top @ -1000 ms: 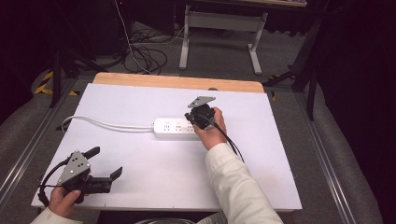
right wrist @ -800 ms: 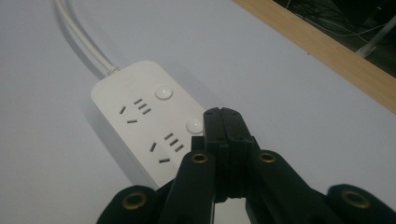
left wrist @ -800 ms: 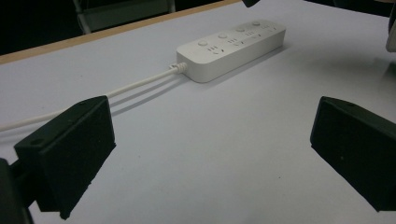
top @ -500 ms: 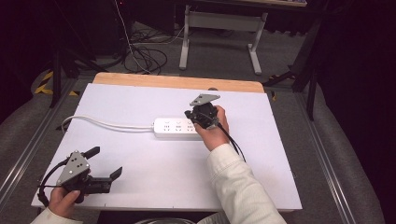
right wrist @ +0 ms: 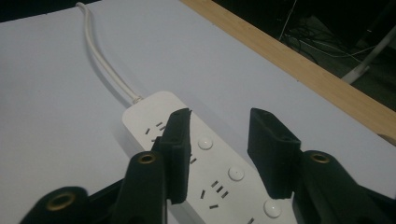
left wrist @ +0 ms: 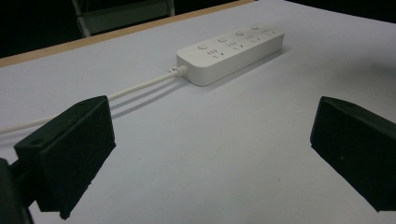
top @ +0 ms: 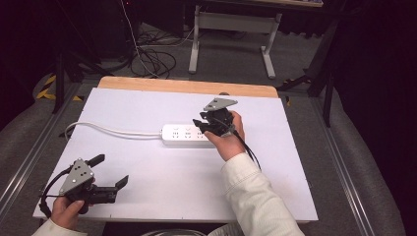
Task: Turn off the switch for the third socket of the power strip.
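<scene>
- A white power strip (top: 189, 134) lies flat near the middle of the white table (top: 162, 187), its cord (top: 105, 130) trailing toward the left edge.
- The right claw (top: 202, 126) hovers over the strip's right end, jaws partly apart, holding nothing.
- The left claw (top: 110, 169) rests near the table's front-left corner, jaws spread wide and empty.

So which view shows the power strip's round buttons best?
The right gripper view: the power strip lies close under its jaws, buttons and slots sharp. The left gripper view shows the whole strip farther off, buttons small; the high view has it partly behind the right gripper.
</scene>
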Demonstrator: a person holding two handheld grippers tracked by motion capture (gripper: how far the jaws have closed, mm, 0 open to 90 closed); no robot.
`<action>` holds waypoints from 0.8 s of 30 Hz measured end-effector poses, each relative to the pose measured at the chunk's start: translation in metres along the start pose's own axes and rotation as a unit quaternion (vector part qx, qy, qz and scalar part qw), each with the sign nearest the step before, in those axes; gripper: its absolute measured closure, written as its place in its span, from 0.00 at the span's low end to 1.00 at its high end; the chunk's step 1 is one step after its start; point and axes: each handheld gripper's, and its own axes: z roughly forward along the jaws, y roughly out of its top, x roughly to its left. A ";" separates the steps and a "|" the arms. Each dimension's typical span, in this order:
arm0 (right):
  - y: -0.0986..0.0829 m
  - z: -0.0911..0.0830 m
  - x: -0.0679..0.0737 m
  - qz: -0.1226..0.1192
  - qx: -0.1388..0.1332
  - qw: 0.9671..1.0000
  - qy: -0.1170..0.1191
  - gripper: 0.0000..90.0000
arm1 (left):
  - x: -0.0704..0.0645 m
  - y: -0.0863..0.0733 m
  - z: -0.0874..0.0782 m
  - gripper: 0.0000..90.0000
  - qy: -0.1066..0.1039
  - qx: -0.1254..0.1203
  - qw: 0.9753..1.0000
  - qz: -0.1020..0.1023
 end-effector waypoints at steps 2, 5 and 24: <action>0.001 -0.004 0.002 0.002 -0.004 1.000 0.005 0.59 | 0.000 0.000 0.000 0.00 0.000 0.000 1.000 0.000; 0.001 -0.013 0.004 -0.002 -0.008 1.000 0.000 0.49 | 0.000 0.000 -0.001 0.00 -0.005 0.001 1.000 -0.006; -0.027 -0.089 0.013 0.006 -0.037 0.999 0.018 0.27 | 0.000 0.002 -0.005 0.00 -0.006 0.002 1.000 0.000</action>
